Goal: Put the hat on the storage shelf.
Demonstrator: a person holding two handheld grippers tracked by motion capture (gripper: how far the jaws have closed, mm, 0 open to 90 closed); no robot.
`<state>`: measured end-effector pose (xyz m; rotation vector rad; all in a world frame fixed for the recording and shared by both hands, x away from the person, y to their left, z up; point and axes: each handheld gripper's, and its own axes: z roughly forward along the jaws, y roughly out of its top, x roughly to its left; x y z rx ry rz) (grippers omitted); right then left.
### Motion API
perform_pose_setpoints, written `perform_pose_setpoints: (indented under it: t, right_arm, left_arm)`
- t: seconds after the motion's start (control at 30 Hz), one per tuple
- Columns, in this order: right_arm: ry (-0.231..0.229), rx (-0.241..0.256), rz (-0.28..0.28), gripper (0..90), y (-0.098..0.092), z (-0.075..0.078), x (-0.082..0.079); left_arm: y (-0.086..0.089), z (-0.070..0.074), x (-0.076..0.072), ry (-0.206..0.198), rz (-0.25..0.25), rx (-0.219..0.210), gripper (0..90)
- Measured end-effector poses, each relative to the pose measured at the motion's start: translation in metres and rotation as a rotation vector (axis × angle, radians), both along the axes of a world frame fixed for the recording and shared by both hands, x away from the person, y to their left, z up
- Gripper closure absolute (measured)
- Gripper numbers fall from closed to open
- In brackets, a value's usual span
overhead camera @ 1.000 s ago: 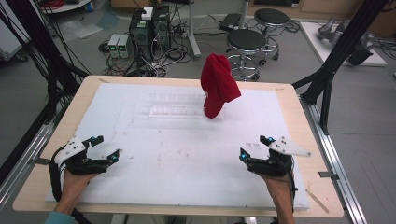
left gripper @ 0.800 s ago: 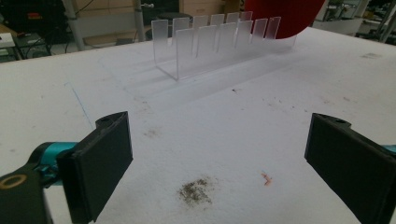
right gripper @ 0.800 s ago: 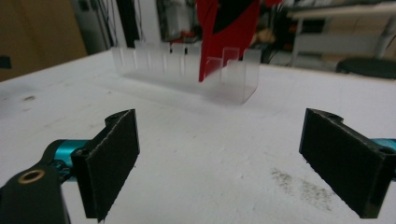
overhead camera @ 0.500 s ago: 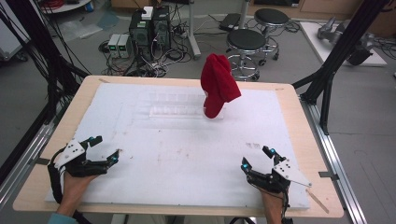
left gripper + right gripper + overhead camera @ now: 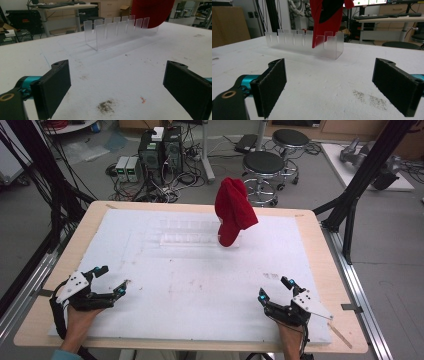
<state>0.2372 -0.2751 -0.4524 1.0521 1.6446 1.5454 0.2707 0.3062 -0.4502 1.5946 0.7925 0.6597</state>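
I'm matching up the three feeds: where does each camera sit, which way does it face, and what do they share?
High view: above the near table edge, looking forward and down; both hands, left gripper and right gripper.
Left gripper view: low on that gripper, facing the clear slotted rack; its open jaws.
Right gripper view: likewise, from the rack's other end; its open jaws.
Shared: rack and red cap.

Table (image 5: 320,255): pale wood rim, topped with a matt white foam-like sheet, slightly rough, scuffed and speckled with dirt. Slotted rack (image 5: 117,31): clear frosted acrylic, smooth. Red hat (image 5: 233,212): soft knit cloth, matt. Left tongs (image 5: 117,86) and right tongs (image 5: 332,83): black matt jaw pads with a grainy rubbery face, teal anodised-looking metal fittings behind.
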Motion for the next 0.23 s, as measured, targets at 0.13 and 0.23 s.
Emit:
perform_pose_setpoints:
  t: [0.13, 0.23]
  right_arm:
    - [-0.019, 0.003, -0.002, 11.0, -0.0009, -0.0005, -0.0013]
    - [-0.025, 0.009, -0.007, 11.1, -0.0006, -0.0008, -0.0026]
  left_arm:
    - [0.0002, 0.0, -0.0008, -0.008, -0.002, 0.002, 8.0]
    - [0.0011, -0.0006, -0.0031, -0.031, 0.003, -0.011, 8.0]
